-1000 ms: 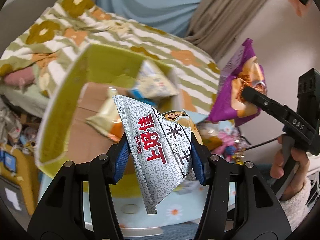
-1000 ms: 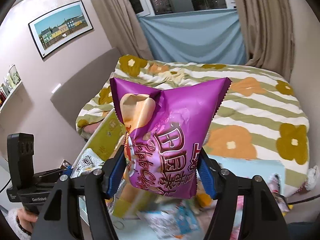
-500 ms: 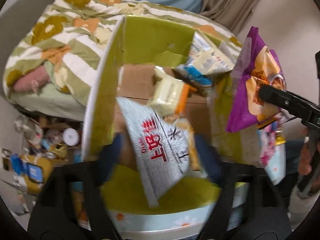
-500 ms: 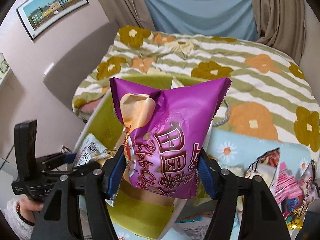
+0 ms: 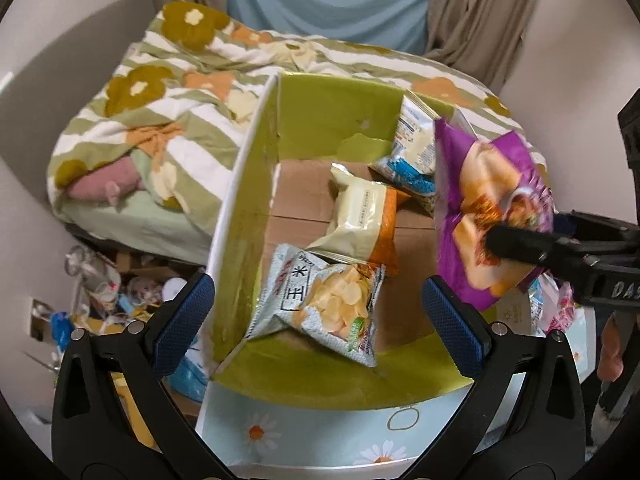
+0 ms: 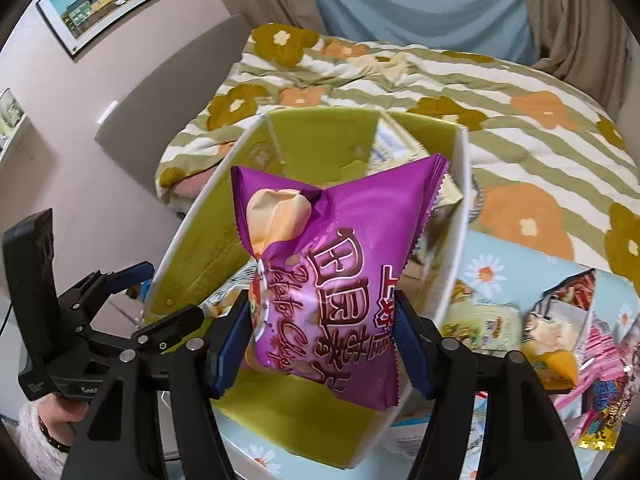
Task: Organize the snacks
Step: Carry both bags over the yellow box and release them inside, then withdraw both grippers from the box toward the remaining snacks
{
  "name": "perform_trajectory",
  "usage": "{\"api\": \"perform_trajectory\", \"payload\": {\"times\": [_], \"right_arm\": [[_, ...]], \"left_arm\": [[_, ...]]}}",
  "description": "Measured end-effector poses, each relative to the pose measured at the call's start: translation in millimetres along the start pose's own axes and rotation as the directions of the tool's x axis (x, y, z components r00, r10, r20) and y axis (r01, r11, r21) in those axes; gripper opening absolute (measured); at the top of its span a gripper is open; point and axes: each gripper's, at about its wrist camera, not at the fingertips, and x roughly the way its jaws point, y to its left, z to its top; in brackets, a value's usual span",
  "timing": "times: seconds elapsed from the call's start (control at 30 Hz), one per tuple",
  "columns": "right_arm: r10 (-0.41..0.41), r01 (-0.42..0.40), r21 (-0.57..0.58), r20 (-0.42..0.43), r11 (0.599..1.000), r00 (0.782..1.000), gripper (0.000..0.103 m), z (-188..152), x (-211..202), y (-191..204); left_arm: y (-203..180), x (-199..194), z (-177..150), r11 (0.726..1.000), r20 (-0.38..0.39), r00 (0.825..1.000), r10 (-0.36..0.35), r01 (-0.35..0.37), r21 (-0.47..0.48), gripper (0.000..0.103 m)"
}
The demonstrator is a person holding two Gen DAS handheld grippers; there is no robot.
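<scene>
A green-lined cardboard box [image 5: 256,216] stands on the flowered table, seen also in the right wrist view [image 6: 192,240]. A silver corn-chip bag [image 5: 324,300] lies on the box floor, with a pale yellow and orange bag [image 5: 360,220] and a blue-and-white bag [image 5: 416,148] behind it. My left gripper [image 5: 320,312] is open and empty above the box's near edge. My right gripper [image 6: 324,344] is shut on a purple potato-chip bag [image 6: 336,264], held over the box's right side; it shows in the left wrist view [image 5: 492,208].
A bed with a green striped flower quilt [image 5: 192,92] lies behind the box. Several loose snack packs [image 6: 560,320] lie on the blue daisy tablecloth [image 6: 488,268] to the right. Floor clutter [image 5: 100,292] sits left of the table.
My left gripper opened and let go of the silver corn-chip bag, which dropped into the box. My right gripper moved the purple bag down over the box.
</scene>
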Motion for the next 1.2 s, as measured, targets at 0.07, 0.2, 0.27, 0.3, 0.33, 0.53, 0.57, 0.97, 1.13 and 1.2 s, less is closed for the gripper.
{"api": "perform_trajectory", "payload": {"times": [0.07,0.2,0.27,0.3,0.33,0.53,0.57,0.97,1.13,1.2], "right_arm": [[0.015,-0.015,0.0,-0.017,1.0,1.0,0.062,-2,7,2],[0.034,-0.033,0.009,-0.014,0.999,0.999,0.065,-4,18,5],[0.04,-0.04,0.01,-0.012,0.999,0.999,0.08,-7,21,5],[0.034,-0.034,0.015,0.0,0.999,0.999,0.083,-8,21,4],[0.029,-0.03,0.018,0.011,0.999,1.0,0.091,-10,21,3],[0.02,-0.027,0.063,0.103,0.998,0.994,0.103,-24,6,-5],[0.012,-0.018,0.058,0.104,0.998,0.994,0.103,-25,5,-5],[-0.056,0.054,0.019,0.151,0.998,0.987,0.103,-29,-35,-1],[-0.086,0.076,0.062,0.182,0.995,0.979,0.103,-38,-63,-10],[-0.114,0.096,0.097,0.193,0.991,0.975,0.103,-44,-76,-18]], "left_arm": [[0,-3,0,1.0,0.007,1.0,0.024,-0.024,-0.009,0.103],[2,-7,-2,0.999,0.025,0.998,0.049,-0.049,-0.024,0.103],[5,-8,-4,0.998,0.03,0.998,0.05,-0.049,-0.039,0.103],[6,-8,-5,0.998,0.029,0.998,0.05,-0.049,-0.047,0.103],[6,-8,-6,0.997,0.026,0.998,0.054,-0.052,-0.052,0.103],[9,-14,-14,0.996,0.026,0.998,0.058,-0.056,-0.064,0.103],[8,-15,-13,0.997,0.03,0.998,0.056,-0.054,-0.063,0.103],[-24,-35,4,0.999,0.071,0.997,-0.012,0.009,0.046,0.103],[-50,-34,11,0.992,0.065,0.995,-0.075,0.068,0.108,0.103],[-63,-34,13,0.987,0.066,0.993,-0.097,0.087,0.133,0.103]]}}
